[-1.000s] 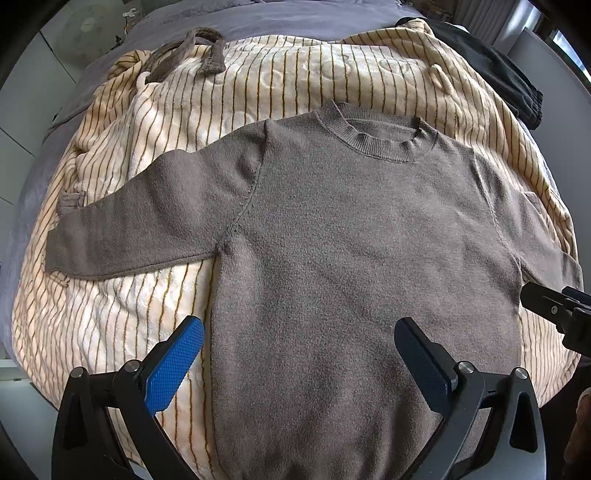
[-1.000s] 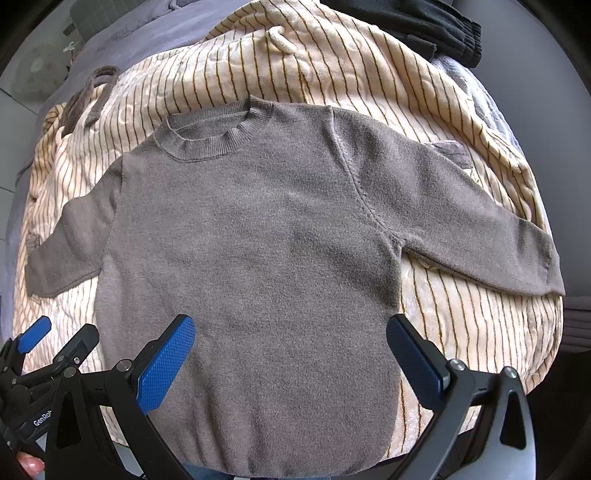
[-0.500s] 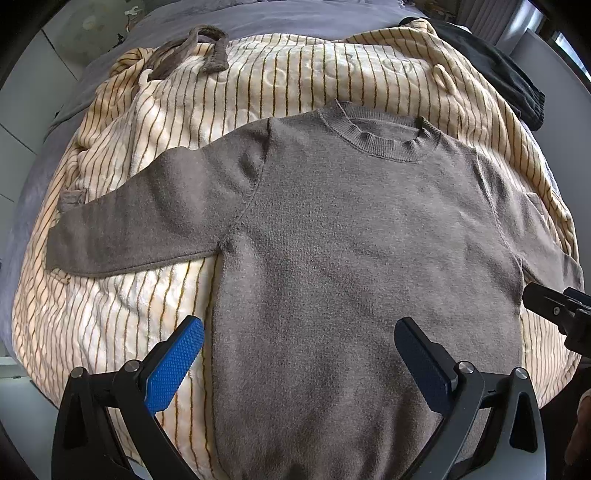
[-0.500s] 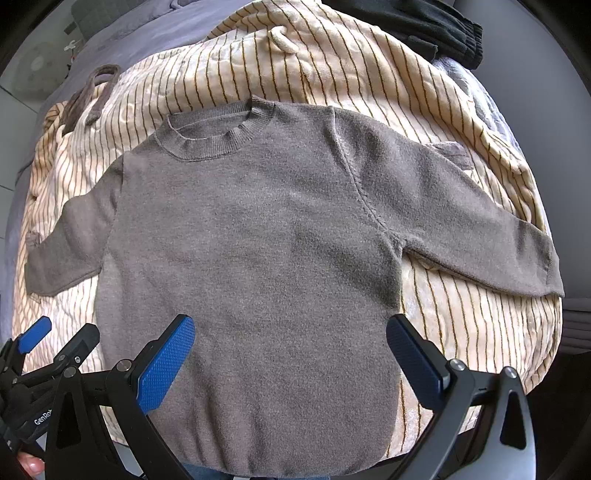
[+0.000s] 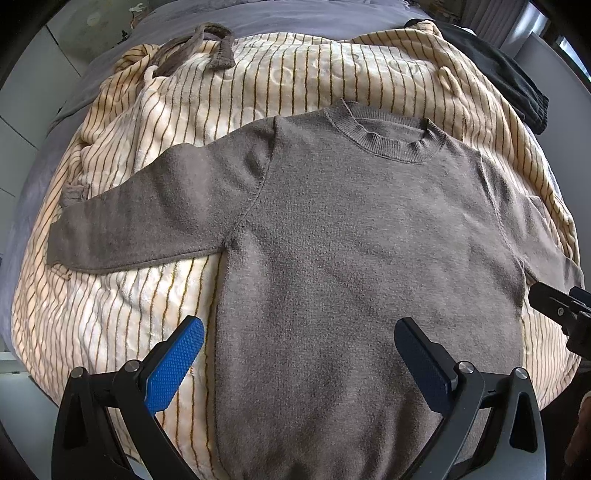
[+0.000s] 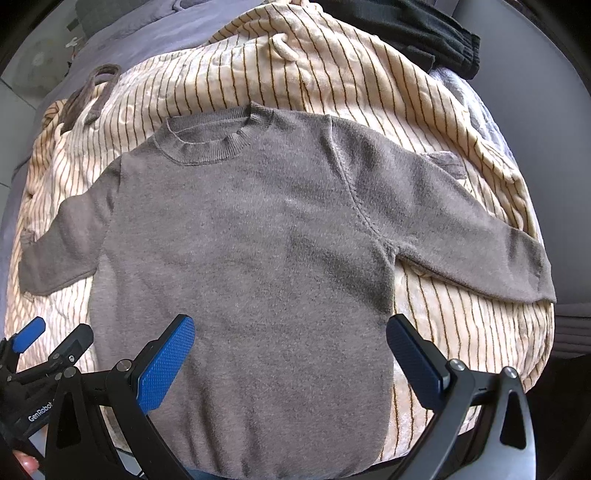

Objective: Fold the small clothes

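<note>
Lying flat at frame centre on the striped blanket (image 5: 295,74), the sweater (image 5: 351,240) awaited both empty, wide-open grippers (image 5: 299,354) (image 6: 290,350), which would best pinch a sleeve cuff cleanly.

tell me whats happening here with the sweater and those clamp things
A person holds a two-finger gripper in each hand above a small brown sweater spread flat, front up, with both sleeves out, on a cream striped blanket. The left gripper and right gripper are both open and hover near the sweater's hem end, gripping nothing. No fold shows yet. A black garment lies at the far edge.
</note>
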Tool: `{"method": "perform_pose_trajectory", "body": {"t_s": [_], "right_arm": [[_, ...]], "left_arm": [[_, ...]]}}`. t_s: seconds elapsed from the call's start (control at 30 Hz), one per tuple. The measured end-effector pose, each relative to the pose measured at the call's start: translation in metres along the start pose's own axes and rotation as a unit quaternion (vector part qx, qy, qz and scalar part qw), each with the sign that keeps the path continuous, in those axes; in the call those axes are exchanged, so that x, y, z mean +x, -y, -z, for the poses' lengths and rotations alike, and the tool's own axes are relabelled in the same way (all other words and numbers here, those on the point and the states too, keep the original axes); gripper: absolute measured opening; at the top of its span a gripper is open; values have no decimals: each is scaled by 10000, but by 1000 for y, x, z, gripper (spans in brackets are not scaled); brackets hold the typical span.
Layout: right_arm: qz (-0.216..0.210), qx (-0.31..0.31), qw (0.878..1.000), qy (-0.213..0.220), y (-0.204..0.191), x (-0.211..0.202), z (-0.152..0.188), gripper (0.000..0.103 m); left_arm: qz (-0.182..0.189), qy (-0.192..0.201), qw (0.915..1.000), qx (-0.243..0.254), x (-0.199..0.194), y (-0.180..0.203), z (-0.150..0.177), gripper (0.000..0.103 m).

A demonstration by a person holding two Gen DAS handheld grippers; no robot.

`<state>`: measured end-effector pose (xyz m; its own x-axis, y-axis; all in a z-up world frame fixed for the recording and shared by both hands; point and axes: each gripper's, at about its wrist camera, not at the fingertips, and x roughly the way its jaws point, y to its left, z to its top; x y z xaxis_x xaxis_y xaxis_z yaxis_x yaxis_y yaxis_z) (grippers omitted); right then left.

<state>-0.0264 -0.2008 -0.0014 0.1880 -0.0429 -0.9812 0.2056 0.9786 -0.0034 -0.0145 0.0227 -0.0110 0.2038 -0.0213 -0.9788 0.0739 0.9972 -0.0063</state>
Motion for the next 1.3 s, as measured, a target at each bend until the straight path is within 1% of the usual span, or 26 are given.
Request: {"method": "perform_pose_trajectory", "body": {"t_s": [0.6,0.73,0.93,1.03,1.13,1.23,1.3], "right_arm": [[68,-62,10000,-15,-3,2,4,103],[63,-47,9999,-65,-5,5,4,103],[68,-85,9999,-95,-11,8,5,103],[-57,-1,9999,-113,-12,10,6,103],[-315,21,9994,-149,-16,13,10,103],[-579,-69,9980,-231,-25,19,16,103],[-611,-215,9976,-246,-36,24,20,103]], "left_arm": [[51,-41,9999,-89,4,-7,1,103],[84,-90,9999,-112,6,-9,3,103],[172,-64,9997,-143,7,-13,3,103],[297,-75,9994,-188,13,-19,5,103],[460,-73,9984,-331,20,-31,8,103],[629,-47,9962,-603,33,-56,11,103],[679,-34,9947,-770,42,-73,12,103]]}}
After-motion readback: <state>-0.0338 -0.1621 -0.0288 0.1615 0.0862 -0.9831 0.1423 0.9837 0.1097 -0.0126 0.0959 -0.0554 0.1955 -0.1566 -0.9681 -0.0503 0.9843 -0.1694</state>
